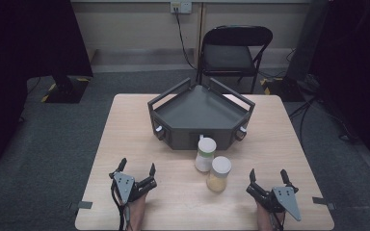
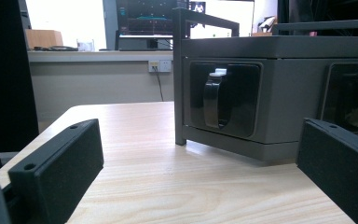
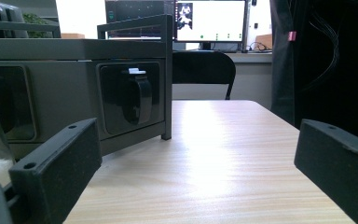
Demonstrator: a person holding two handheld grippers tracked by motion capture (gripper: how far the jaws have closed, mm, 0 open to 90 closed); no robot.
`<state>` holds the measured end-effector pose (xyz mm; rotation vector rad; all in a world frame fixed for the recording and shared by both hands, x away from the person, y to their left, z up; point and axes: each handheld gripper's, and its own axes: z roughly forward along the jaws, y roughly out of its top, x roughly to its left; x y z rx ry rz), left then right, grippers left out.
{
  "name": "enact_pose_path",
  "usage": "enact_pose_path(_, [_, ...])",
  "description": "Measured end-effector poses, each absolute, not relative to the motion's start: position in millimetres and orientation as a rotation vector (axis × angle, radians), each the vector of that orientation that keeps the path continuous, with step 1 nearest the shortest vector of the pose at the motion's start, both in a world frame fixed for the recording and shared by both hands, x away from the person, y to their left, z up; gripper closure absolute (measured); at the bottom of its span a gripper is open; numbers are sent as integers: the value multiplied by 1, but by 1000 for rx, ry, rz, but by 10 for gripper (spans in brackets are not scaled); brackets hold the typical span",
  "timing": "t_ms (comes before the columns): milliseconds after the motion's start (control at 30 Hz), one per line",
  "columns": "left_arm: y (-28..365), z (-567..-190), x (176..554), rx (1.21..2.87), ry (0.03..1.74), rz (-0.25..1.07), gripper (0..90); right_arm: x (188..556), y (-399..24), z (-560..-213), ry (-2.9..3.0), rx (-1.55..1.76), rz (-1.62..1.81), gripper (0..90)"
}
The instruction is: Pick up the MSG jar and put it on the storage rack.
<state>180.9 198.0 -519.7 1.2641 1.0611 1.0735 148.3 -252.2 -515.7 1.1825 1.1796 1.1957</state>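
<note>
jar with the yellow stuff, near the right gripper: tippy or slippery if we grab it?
The yellow-filled jar stands upright and looks squat, so it probably resists tipping when nudged. Its clear wall looks smooth, so it may slip in a light pinch. It stands very close to the taller jar, so a sideways push could knock that one.

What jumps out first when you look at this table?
A dark grey angular tray sits at the middle of the wooden table, with two white-lidded jars standing just in front of it. Nearer the person, the left gripper and right gripper rest open on the table, holding nothing.
</note>
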Motion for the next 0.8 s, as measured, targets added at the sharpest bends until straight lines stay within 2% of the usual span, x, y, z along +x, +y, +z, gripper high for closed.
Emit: enact_pose_path(800, [200,-511,183,1274,1036,1043,0,148,-251,-516,1172,1187,1189,0])
